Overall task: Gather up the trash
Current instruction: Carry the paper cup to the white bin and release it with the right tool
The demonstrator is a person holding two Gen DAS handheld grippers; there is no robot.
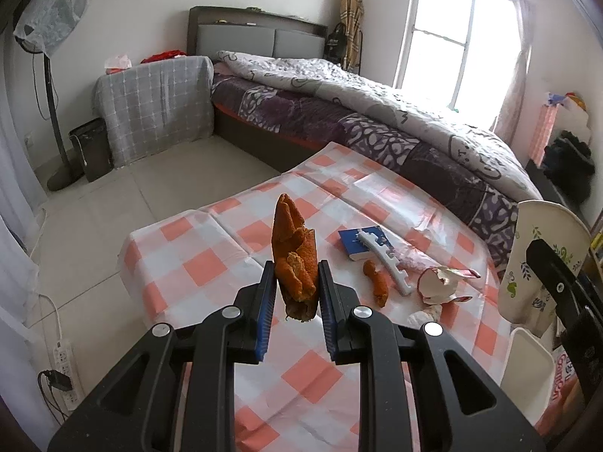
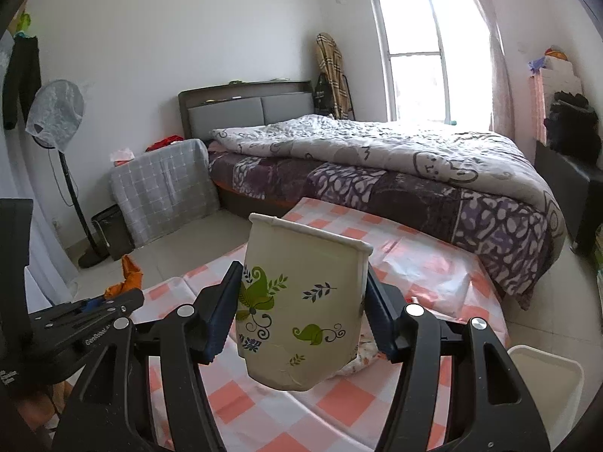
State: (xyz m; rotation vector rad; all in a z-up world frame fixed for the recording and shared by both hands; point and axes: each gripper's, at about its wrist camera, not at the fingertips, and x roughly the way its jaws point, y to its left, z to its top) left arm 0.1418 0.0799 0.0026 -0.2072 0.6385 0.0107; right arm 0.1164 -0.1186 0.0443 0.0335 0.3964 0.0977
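While a big bed (image 1: 377, 120) with a grey and purple blanket fills the back of the room under a bright window (image 1: 448, 34), a table with a pink and white checked cloth (image 1: 211, 263) stands in front of it. A tall fan (image 1: 52, 19) wrapped in a clear cover stands by the wall on the left, with a dark bin (image 1: 90, 150) near its foot. A white bin (image 2: 542, 384) sits at the right edge of the table. The right gripper (image 2: 301, 316) holds a paper cup (image 2: 297, 309) with green leaves on it up in the air over the table, and its two jaws squeeze the cup from both sides. The left gripper (image 1: 296, 293) holds a long piece of orange peel (image 1: 294, 263) up above the table, and its blue jaws pinch the peel tight near its lower end. On the cloth to the right of the peel lies a small blue book (image 1: 358, 243) with a white plastic strip (image 1: 384, 263) across it. Just beside the strip are a smaller bit of orange peel (image 1: 377, 282), a curl of white and red peel (image 1: 441, 282) and a crumpled white scrap (image 1: 426, 314).
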